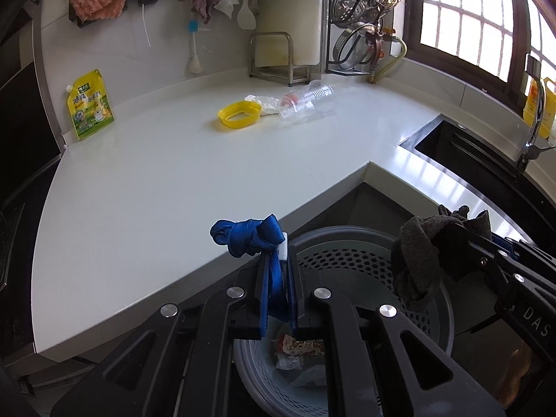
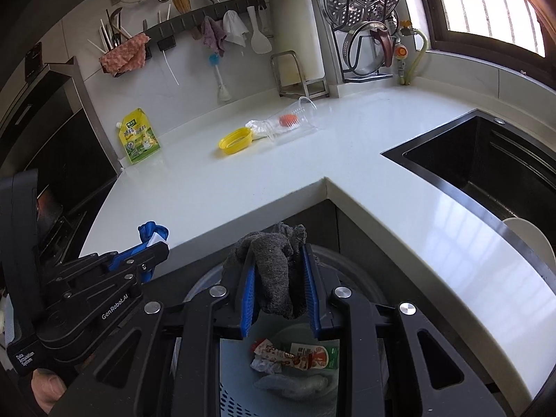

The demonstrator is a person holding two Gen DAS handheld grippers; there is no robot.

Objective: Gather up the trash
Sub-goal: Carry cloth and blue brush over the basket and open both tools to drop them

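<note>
Both claws poised above the perforated bin (image 1: 365, 260) below the bench (image 1: 173, 180) edge; left claw (image 1: 278, 271) clamped on a knotted blue strap (image 1: 248, 234), right claw (image 2: 278, 278) clamped on a grey rag (image 2: 274, 267); bin directly beneath both, right claw more centred.

The left tool (image 2: 158, 243) bears "GenRobot.AI" on its arm and "Data Acquisition System" on its body; the right tool (image 1: 448, 243) shows "DAS".

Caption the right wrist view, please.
Right gripper holds a grey cloth above a bin beside a white counter.
</note>
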